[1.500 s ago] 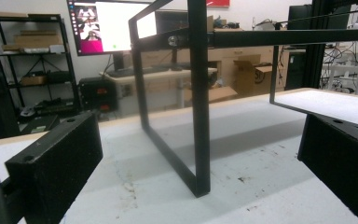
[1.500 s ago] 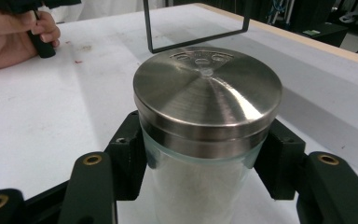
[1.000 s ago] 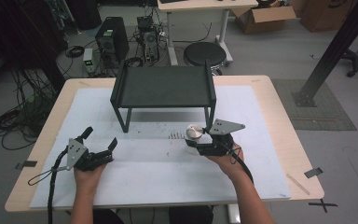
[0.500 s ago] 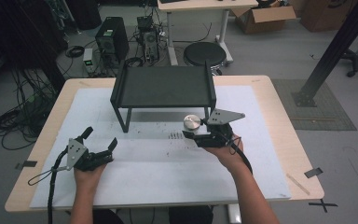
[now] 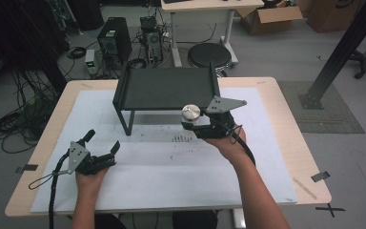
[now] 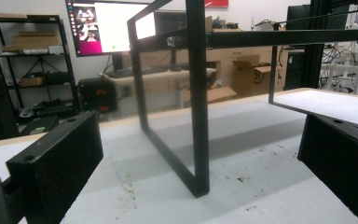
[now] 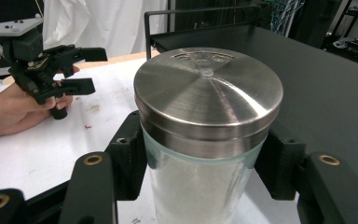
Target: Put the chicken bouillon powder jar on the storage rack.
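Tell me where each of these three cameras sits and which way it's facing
High view: fixed above the person's side, looking forward and down on the white-covered wooden table; both forearms show.
Left gripper view: rides the open left tool, low over the table, facing the black metal shelf stand; its own jaws show.
Right gripper view: rides the right tool, facing the steel-lidded glass jar it grips; the left hand shows.
Shared: stand and jar also appear from above.
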A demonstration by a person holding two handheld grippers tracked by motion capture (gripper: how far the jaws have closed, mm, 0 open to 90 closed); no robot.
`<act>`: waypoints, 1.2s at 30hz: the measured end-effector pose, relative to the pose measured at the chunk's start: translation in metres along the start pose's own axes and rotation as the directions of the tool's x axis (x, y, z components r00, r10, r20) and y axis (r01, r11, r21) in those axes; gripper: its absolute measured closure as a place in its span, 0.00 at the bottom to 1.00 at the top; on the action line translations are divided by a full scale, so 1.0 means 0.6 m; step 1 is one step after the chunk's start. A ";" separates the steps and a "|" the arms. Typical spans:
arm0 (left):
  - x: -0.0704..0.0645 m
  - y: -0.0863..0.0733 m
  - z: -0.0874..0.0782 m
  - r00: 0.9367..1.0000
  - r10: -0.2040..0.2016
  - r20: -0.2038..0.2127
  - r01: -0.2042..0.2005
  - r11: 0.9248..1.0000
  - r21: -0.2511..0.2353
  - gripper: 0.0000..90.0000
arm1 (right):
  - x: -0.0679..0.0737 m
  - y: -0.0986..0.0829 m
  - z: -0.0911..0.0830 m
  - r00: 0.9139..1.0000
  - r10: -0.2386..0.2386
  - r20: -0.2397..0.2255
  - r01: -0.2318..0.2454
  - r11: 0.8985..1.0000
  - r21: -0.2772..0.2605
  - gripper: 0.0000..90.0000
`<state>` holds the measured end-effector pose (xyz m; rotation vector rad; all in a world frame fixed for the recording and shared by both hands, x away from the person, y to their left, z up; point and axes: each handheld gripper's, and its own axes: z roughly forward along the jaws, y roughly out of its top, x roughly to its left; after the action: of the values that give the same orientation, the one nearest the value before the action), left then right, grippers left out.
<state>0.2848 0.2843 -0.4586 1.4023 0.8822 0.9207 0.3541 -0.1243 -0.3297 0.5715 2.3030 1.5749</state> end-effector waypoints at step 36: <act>0.000 0.000 0.000 1.000 -0.003 0.001 0.003 1.000 0.000 0.00 | -0.032 0.077 0.011 0.996 0.045 0.079 -0.043 0.999 -0.024 0.48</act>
<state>0.2850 0.2844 -0.4586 1.4012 0.8836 0.9172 0.3811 -0.1134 -0.2884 0.6714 2.2265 1.5653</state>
